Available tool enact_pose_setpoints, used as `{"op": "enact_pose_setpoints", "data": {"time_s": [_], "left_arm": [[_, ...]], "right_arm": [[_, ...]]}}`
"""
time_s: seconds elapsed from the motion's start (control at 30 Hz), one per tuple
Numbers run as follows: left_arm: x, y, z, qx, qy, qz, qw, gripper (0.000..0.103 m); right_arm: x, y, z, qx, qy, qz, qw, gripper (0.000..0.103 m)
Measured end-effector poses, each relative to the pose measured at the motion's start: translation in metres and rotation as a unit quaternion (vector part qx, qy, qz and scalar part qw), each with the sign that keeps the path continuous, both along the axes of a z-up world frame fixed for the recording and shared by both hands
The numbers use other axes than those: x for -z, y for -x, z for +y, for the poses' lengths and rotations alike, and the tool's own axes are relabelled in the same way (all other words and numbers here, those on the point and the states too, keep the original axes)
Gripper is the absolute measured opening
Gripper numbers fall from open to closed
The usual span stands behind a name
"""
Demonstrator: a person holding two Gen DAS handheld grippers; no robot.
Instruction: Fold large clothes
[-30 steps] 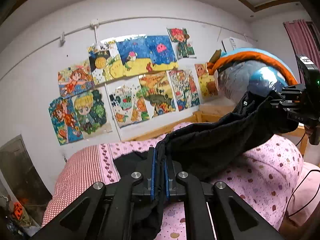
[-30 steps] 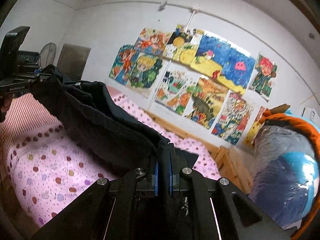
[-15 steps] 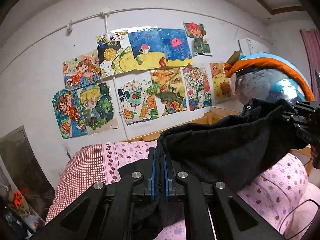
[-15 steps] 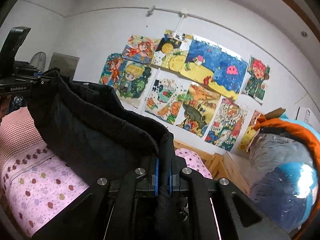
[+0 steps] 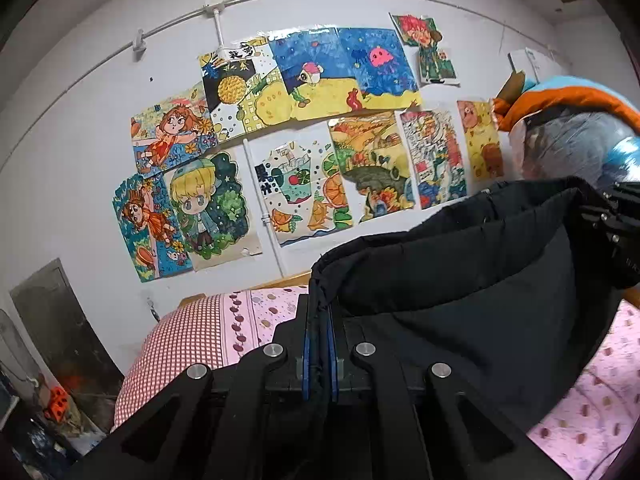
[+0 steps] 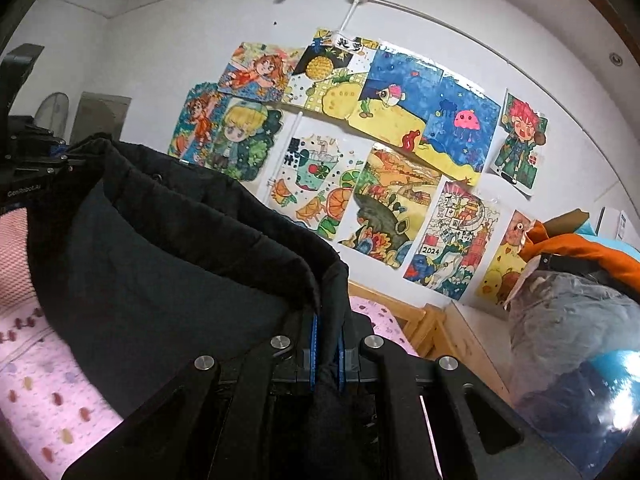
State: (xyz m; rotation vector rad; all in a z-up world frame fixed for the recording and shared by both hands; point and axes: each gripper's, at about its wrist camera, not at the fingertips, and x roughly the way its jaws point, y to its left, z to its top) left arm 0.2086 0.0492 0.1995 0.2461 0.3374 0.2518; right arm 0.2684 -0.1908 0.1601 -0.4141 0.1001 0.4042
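Black quilted garment (image 5: 460,280) hangs stretched in the air between two grippers, above a pink dotted bed (image 5: 592,396). On the left, the left gripper (image 5: 318,324) is clamped on one edge; the right gripper (image 6: 326,336) pinches the other. Colourful drawings (image 5: 304,120) cover the wall behind.

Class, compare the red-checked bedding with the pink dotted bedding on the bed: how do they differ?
The red-checked bedding has a fine red-and-white grid; the pink dotted bedding has scattered spots on plain pink. The checked part lies bare; the black padded garment hangs over much of the dotted part. Both cover one bed.
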Motion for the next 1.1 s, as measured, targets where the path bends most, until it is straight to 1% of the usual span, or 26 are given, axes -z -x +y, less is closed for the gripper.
{"op": "enact_pose_setpoints", "data": {"time_s": [0.13,0.3,0.43,0.53,0.63,0.7,0.83,1.1], "left_arm": [[0.013,-0.027,0.008,-0.009,-0.002,0.002,1.0,0.007],[0.029,-0.06,0.017,-0.021,0.0,0.009,0.9997,0.007],[0.045,-0.086,0.023,-0.032,-0.002,0.019,0.9993,0.007],[0.057,-0.104,0.028,-0.04,0.004,0.031,0.9987,0.007],[0.068,-0.117,0.031,-0.044,0.007,0.042,0.9982,0.007],[0.076,-0.127,0.034,-0.046,0.01,0.05,0.9976,0.007],[0.091,-0.146,0.043,-0.054,0.031,0.072,0.9955,0.007],[0.119,-0.169,0.052,-0.06,0.038,0.105,0.992,0.007]], "right_arm": [[0.009,-0.029,0.016,0.008,0.009,-0.001,1.0,0.006],[0.022,-0.062,0.032,0.019,0.011,0.009,1.0,0.006],[0.038,-0.087,0.047,0.026,0.021,0.017,0.999,0.006],[0.051,-0.104,0.053,0.024,0.022,0.025,0.999,0.006],[0.065,-0.121,0.062,0.027,0.038,0.034,0.998,0.006],[0.071,-0.129,0.066,0.028,0.04,0.038,0.998,0.006],[0.084,-0.143,0.075,0.028,0.05,0.041,0.998,0.006],[0.106,-0.163,0.089,0.027,0.063,0.043,0.997,0.006]]}}
